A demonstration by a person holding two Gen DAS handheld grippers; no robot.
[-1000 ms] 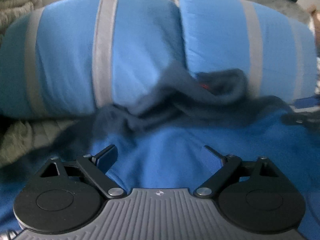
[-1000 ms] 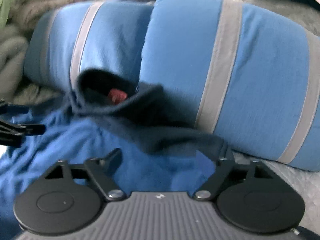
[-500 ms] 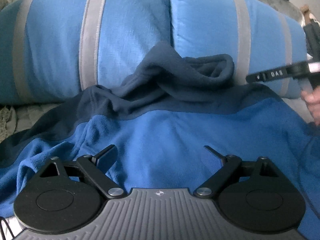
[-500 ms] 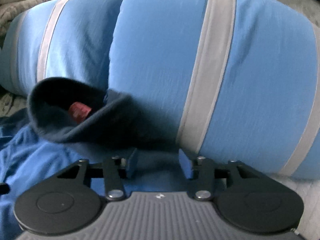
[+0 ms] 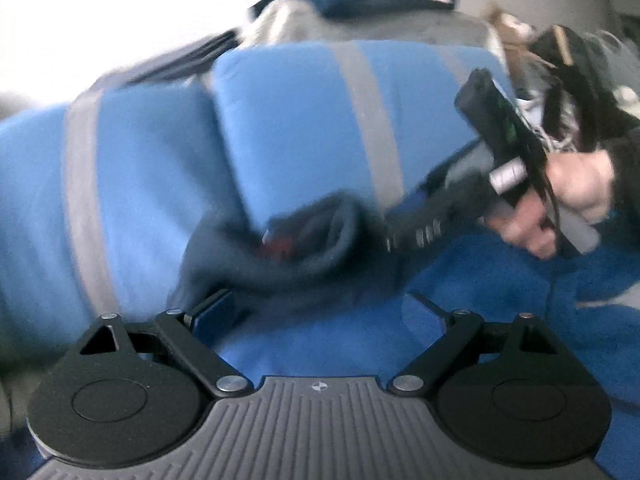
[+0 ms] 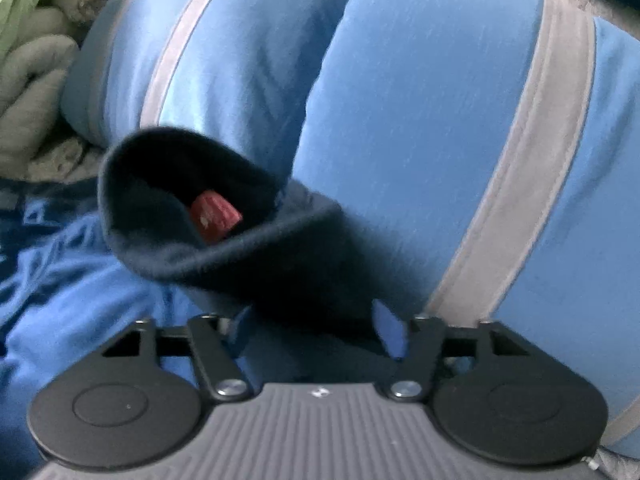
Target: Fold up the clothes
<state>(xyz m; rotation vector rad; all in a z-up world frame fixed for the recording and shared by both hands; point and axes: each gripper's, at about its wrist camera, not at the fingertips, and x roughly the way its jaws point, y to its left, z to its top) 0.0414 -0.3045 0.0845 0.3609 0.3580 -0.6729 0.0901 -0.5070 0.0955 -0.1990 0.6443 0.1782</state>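
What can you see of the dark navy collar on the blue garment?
The navy collar looks like soft fleece. It stands up as an open, curled loop, joined to the brighter blue body of the garment lying below it. A small red tag shows inside the loop. Its back leans against the blue pillows with grey stripes. Dark fabric running from the collar lies between the fingers of the right gripper, whose jaws are opening; whether the pads press it is unclear.

The left view is motion-blurred; the red tag (image 6: 214,216) in the navy collar (image 6: 180,200) is unreadable.
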